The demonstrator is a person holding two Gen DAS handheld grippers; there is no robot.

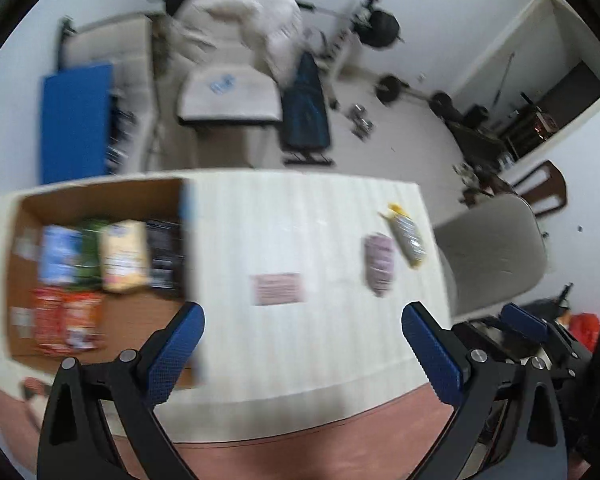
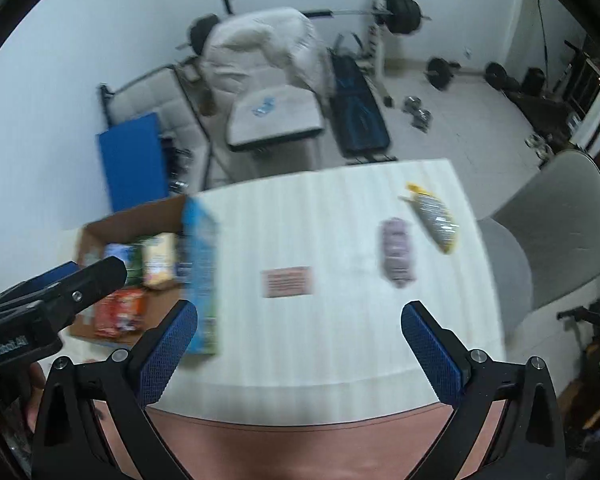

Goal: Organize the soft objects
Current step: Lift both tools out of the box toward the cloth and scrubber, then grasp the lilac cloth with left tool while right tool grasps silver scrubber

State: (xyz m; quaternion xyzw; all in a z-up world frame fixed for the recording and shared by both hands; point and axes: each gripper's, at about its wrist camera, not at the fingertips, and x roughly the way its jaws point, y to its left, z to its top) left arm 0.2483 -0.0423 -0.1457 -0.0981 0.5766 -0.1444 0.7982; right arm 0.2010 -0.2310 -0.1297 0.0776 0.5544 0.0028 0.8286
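Observation:
A cardboard box (image 1: 100, 190) stands on the left of the white table (image 1: 292, 344) and holds several soft packets (image 1: 122, 254). On the table lie a pink flat packet (image 1: 277, 289), a purple packet (image 1: 379, 264) and a yellow-ended grey packet (image 1: 406, 236). My left gripper (image 1: 303, 344) is open and empty above the near table edge. My right gripper (image 2: 299, 340) is open and empty, also above the near edge. The same box (image 2: 136, 216), pink packet (image 2: 287, 282), purple packet (image 2: 397, 256) and grey packet (image 2: 434, 218) show in the right wrist view.
A grey chair (image 1: 496, 248) stands at the table's right side. Behind the table are a weight bench (image 1: 306, 108), a barbell rack (image 1: 380, 28), a blue mat (image 1: 74, 120) and a covered seat (image 1: 228, 94). The left gripper shows at the left of the right wrist view (image 2: 52, 292).

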